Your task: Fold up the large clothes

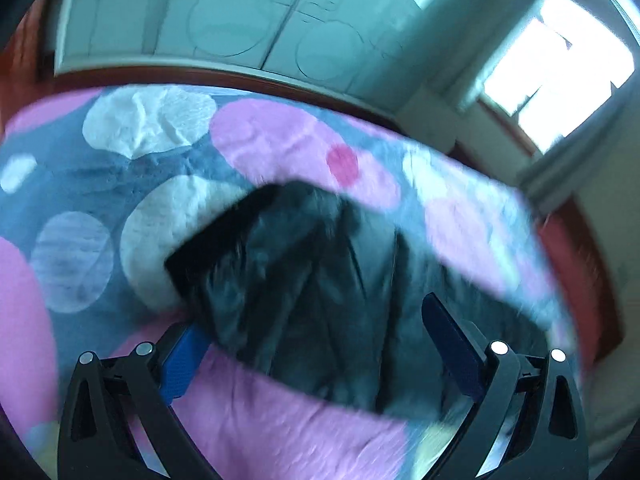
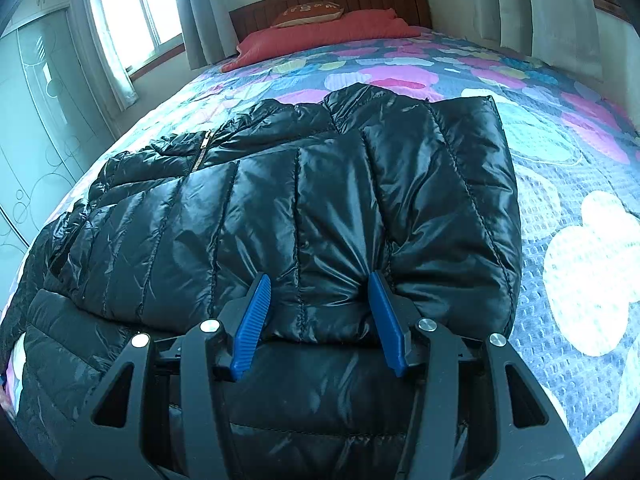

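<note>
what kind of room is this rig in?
Most likely a home bedroom. A made bed with a patterned quilt, a wooden headboard with red pillows against it, and a curtained window. A black puffer jacket lies spread on the bed.

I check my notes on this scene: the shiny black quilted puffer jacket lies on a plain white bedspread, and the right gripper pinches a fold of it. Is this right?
Not quite: the bedspread is grey-blue with pink and white circles, as the right wrist view shows. The rest holds: the right gripper pinches a fold of the shiny black quilted puffer jacket.
</note>
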The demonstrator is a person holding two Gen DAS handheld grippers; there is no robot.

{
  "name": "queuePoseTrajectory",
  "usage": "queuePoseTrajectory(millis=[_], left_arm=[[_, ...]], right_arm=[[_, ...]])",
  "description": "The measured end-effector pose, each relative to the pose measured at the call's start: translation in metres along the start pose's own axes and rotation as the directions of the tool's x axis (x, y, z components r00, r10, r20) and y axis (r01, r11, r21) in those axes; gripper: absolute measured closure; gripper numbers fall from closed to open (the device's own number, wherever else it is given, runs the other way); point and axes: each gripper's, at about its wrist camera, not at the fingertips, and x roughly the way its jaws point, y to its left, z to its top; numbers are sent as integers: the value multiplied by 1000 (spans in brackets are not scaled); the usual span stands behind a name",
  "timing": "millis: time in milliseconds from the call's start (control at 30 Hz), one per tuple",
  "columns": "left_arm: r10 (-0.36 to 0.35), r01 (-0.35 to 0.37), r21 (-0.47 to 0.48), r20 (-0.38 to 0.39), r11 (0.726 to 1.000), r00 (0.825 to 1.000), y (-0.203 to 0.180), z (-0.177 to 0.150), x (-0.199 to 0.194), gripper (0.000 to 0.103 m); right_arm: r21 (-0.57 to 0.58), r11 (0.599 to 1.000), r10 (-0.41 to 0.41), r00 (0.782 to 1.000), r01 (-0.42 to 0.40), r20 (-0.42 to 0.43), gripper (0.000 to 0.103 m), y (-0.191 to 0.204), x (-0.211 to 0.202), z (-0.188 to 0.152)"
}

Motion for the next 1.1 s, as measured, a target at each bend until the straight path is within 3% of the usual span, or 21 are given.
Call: queuePoseTrajectory(millis=[67,133,233,300,400,500,567,600,667,867,1000,1100], left_arm=[[-51,52,-92,6,994,999,6,8,-3,6],[-83,82,-149,2,985,997,10,9,-7,14],[-150,148,-210,3,967,989,14,6,-18,14],[-163,160,-220,4,962,987,16,-2,-24,14],[-125,127,-181,25,975,992,11,-7,-25,19],[-111,117,-222,40,968,993,15,-8,-24,43],[-93,96,-231,22,968,995,19,-6,-18,69],[-82,84,-229,20,970,996,25,-4,-19,73],[-51,55,-186,26,981,998,24,-1,-20,84],[1,-4,18,122,1000,992,-16,-2,-42,94],[-77,47,169,176,985,981,-60,-13,-59,95],[-159,109,276,166,955,973,-107,-34,-71,95]], right_arm=[[-1,1000,0,1000,0,0,52,0,0,0],[-1,1000,0,1000,0,0,52,0,0,0],[-1,1000,0,1000,0,2,52,-1,-1,0],[0,1000,2,1000,-2,2,52,-2,0,1],[-2,1000,0,1000,0,2,52,-1,-1,0],[0,1000,2,1000,-2,3,52,-1,-1,0],[0,1000,2,1000,-2,3,52,-1,-1,0],[-1,1000,1,1000,-1,3,52,-1,-1,0],[-1,1000,1,1000,-1,5,52,-2,-1,0],[1,1000,5,1000,-5,9,52,-1,-2,0],[1,1000,5,1000,-5,11,52,-2,-2,1],[1,1000,5,1000,-5,10,52,-2,-2,1]])
